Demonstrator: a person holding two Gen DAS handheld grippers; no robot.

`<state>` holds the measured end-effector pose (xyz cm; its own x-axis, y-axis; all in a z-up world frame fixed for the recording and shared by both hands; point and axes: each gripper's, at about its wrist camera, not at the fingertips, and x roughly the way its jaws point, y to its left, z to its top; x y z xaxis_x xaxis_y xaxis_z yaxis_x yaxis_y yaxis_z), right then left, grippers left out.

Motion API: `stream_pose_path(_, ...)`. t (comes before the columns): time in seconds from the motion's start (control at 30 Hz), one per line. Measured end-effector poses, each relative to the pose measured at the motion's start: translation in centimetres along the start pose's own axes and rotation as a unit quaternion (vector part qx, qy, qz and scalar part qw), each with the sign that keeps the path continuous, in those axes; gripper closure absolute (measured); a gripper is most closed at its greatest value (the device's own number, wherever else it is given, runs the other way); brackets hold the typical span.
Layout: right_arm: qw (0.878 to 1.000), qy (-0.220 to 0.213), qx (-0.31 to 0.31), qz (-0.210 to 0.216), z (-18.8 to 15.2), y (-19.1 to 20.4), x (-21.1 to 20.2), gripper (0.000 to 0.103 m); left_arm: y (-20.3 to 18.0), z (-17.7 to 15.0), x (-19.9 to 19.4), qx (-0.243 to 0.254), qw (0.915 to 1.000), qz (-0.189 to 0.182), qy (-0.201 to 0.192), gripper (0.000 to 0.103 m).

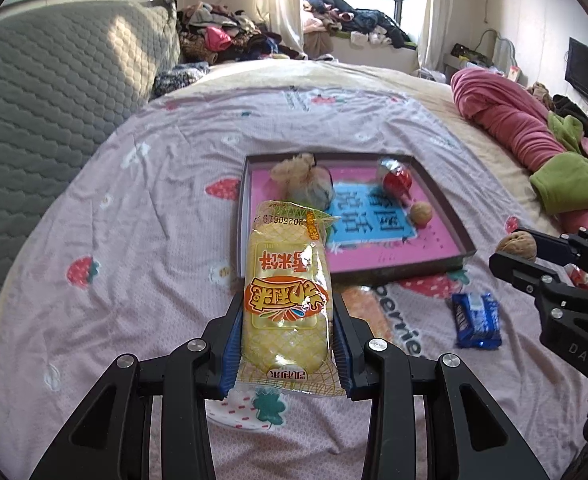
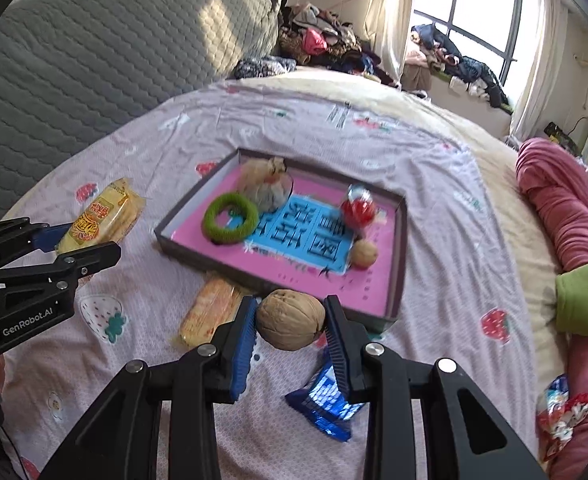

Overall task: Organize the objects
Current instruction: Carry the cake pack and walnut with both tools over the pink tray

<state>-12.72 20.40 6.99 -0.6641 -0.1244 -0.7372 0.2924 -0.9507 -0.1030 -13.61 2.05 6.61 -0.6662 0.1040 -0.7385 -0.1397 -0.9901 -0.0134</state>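
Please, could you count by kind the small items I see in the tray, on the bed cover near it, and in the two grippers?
Walnuts: 2, one in the tray, one in the right gripper
Snack packets: 3, yellow in the left gripper, orange, blue
Green ring: 1
Mesh pouch: 1
Red wrapped item: 1
Total: 8

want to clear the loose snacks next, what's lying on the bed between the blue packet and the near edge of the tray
Nothing rests there; in the left wrist view only bare bedsheet separates the blue packet from the tray. The orange packet lies further left.
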Motion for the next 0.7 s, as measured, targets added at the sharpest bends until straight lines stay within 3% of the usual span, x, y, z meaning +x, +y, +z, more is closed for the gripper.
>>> stream_pose_path(0.7, 0.997, -0.072, -0.003, -0.022, 7.5, -1.7, -5.8, 0.069, -2.4, 7.2, -3.0, 0.021, 0.9987, -0.004, -0.046, 0.063)
